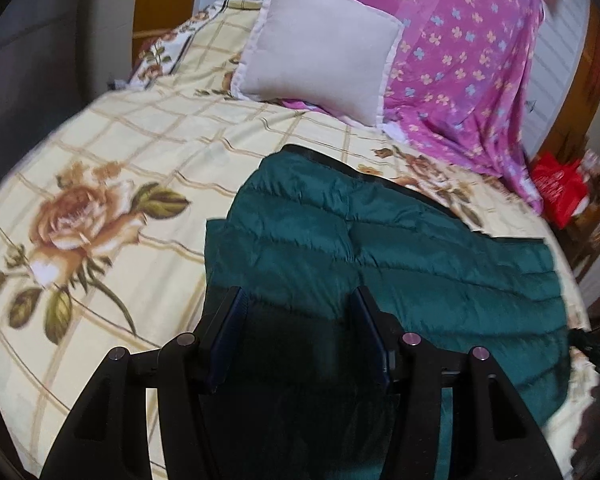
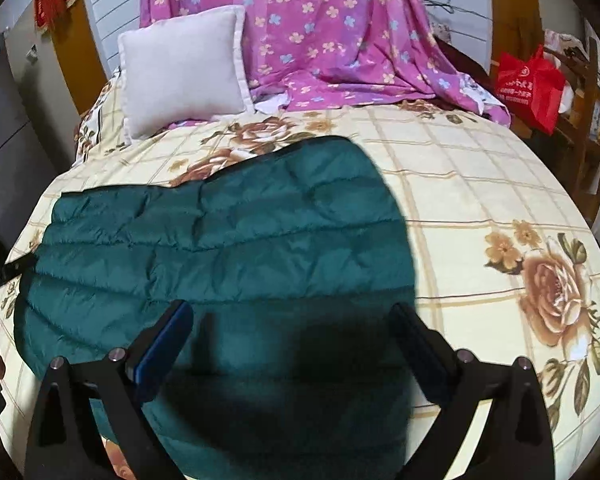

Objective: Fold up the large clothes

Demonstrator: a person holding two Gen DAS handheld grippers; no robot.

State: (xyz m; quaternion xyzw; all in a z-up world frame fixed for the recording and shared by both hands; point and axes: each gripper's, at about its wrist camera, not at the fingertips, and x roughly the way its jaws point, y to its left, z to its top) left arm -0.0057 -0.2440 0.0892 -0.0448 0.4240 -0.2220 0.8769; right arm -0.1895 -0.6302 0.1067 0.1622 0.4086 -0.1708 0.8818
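Jaws on right gripper [image 2: 292, 332] spread wide, nothing between them; left gripper [image 1: 296, 308] jaws part open, empty too, as far as frames show. Both hover just above near edge of green puffer jacket [image 2: 220, 240], lying flat mid-bed on floral bedsheet [image 2: 480, 184], long axis running left-right across the bed. Each hand nearest its own jacket end. Pillow [image 2: 180, 68] at head end, well apart.
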